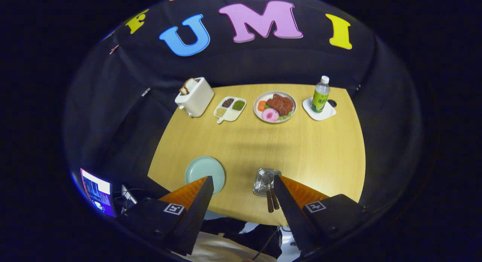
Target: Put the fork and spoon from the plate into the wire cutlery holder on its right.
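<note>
My gripper [243, 178] hovers high above the near side of the wooden table [301, 149], open, with nothing between its fingers. A pale green plate [203, 169] lies bare just ahead of the left fingertip, which covers part of its near rim. Beside the right fingertip stands the wire cutlery holder [266, 179]. Two brown utensil handles [272, 201] stick out of it and lean toward me. Their heads are inside the holder, so I cannot tell fork from spoon.
Along the far edge stand a white toaster [194, 97] with bread, a divided tray [230, 108] of beans, a plate of food [275, 106], and a green bottle [321, 94] on a white coaster. A lit screen [97, 192] sits off the table's near left corner.
</note>
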